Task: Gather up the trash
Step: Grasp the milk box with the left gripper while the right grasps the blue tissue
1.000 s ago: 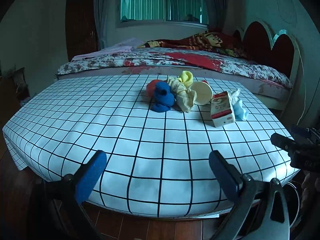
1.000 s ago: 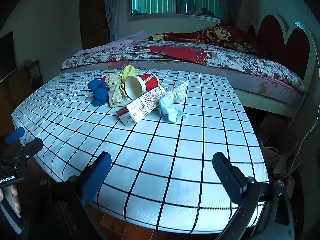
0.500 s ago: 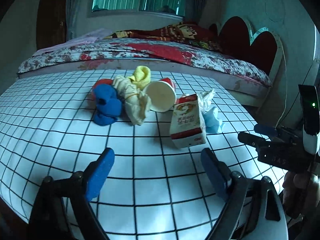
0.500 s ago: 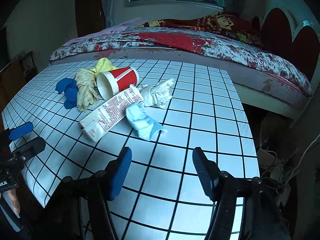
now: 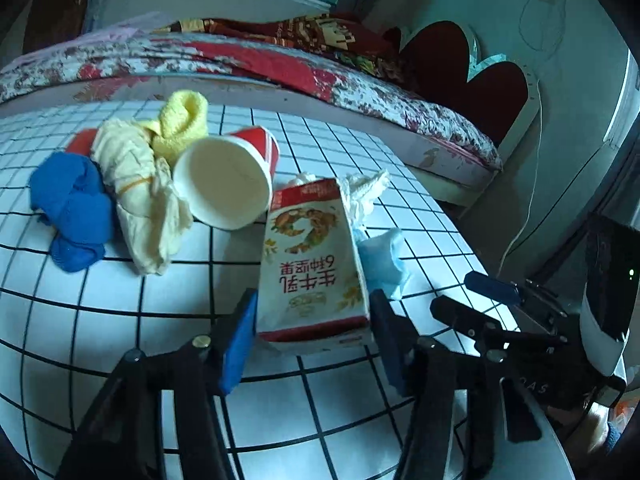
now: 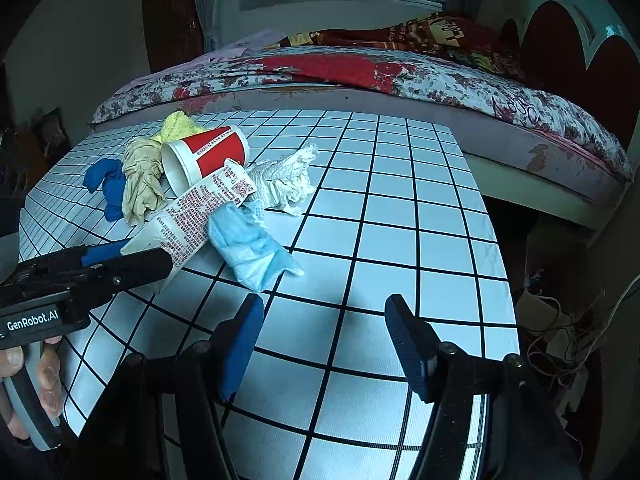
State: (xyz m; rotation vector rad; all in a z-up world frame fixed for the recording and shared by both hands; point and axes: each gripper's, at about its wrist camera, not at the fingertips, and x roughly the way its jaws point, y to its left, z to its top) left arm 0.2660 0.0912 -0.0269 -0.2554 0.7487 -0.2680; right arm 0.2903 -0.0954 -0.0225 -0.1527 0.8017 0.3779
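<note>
Left wrist view: my left gripper (image 5: 312, 332) is partly open, its blue pads flanking the near end of the milk carton (image 5: 312, 264) lying on the checked counter (image 5: 120, 312); I cannot tell whether they touch it, and the red paper cup (image 5: 228, 180) lies just beyond. Right wrist view: my right gripper (image 6: 324, 340) is wide open and empty over bare counter, with the blue crumpled tissue (image 6: 250, 246) just ahead to its left, the carton beyond that.

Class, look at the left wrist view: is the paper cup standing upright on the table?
No. The cup lies on its side, its open mouth facing the camera, beside the milk carton.
</note>
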